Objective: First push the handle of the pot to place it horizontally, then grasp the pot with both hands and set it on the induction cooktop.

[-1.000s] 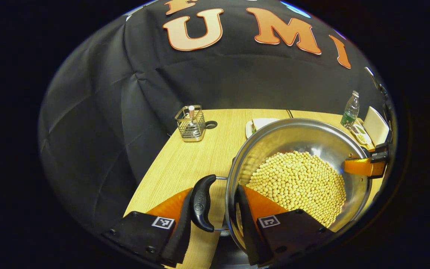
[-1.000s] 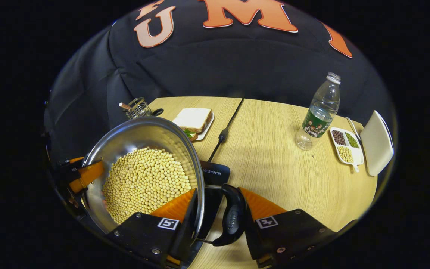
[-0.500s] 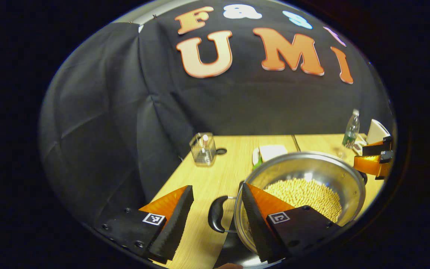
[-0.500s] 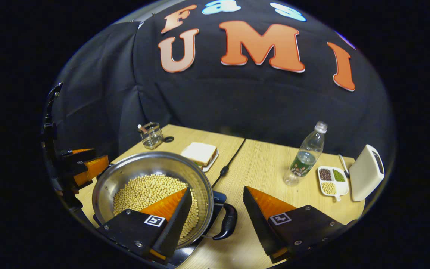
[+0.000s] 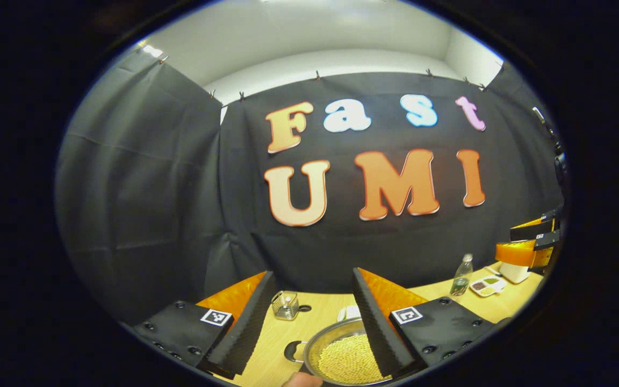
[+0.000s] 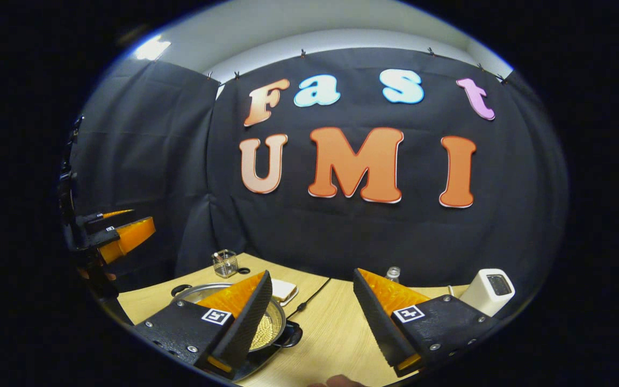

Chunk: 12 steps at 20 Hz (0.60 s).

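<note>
Hovering above the table: left gripper and right gripper, both spread wide, pinching nothing. Pot of beans sits below on the dark cooktop, handles free. Judging placement done; next calls only for keeping clear.

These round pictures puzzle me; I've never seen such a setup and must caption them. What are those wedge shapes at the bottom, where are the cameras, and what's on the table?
A person holds a two-finger gripper in each hand; a fisheye camera rides on each, looking along its fingers. The wedges are those fingers: the left gripper and the right gripper, both open, holding nothing, raised above the wooden table. Each view also catches the other gripper near its edge. On the table sit a steel pot of yellowish beans, resting on a dark cooktop, a wire holder, a water bottle, a small divided dish and a white device.
</note>
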{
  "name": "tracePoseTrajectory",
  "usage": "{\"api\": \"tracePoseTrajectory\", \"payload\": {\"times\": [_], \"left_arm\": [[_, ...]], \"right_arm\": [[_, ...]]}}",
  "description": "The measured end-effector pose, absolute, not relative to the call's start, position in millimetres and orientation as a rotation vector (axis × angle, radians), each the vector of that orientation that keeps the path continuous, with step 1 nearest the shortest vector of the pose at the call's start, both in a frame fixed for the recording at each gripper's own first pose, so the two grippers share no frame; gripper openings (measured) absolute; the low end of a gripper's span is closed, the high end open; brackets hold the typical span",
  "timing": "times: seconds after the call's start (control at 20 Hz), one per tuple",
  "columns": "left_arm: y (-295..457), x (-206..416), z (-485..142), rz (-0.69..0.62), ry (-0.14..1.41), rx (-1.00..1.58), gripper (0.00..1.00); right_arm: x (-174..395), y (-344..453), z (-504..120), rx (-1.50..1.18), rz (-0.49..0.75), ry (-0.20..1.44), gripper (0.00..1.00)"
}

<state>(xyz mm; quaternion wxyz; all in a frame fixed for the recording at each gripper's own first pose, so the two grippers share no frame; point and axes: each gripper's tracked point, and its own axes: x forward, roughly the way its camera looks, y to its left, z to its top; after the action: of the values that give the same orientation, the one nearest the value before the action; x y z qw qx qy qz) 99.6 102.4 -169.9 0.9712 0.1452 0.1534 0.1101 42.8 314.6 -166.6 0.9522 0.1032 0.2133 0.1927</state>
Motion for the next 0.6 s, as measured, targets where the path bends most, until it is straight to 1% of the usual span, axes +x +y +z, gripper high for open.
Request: {"api": "tracePoseTrajectory", "payload": {"times": [0.15, 0.2, 0.3, 0.35, 0.4, 0.5, 0.55, 0.6], "left_arm": [[63, 106, -120, 0.184, 0.209, 0.293, 0.9], [51, 105, -105, 0.164, 0.194, 0.274, 0.94], [29, 104, -78, 0.137, 0.18, 0.191, 0.97], [27, 105, -64, 0.134, 0.165, 0.16, 0.95], [31, 107, -54, 0.146, 0.153, 0.15, 0.92], [37, 110, -33, 0.166, 0.137, 0.131, 0.99], [33, 110, -22, 0.163, 0.125, 0.12, 0.98], [33, 112, -13, 0.161, 0.109, 0.103, 0.95]], "right_arm": [[40, 268, -123, 0.195, 0.364, 0.34, 0.94], [37, 253, -108, 0.185, 0.357, 0.312, 0.94], [31, 223, -75, 0.163, 0.34, 0.25, 0.94], [28, 208, -61, 0.149, 0.327, 0.217, 0.94], [27, 191, -48, 0.136, 0.308, 0.188, 0.98], [24, 158, -25, 0.122, 0.262, 0.134, 0.98], [22, 143, -12, 0.118, 0.244, 0.109, 0.98], [20, 128, -1, 0.114, 0.23, 0.084, 0.95]]}}
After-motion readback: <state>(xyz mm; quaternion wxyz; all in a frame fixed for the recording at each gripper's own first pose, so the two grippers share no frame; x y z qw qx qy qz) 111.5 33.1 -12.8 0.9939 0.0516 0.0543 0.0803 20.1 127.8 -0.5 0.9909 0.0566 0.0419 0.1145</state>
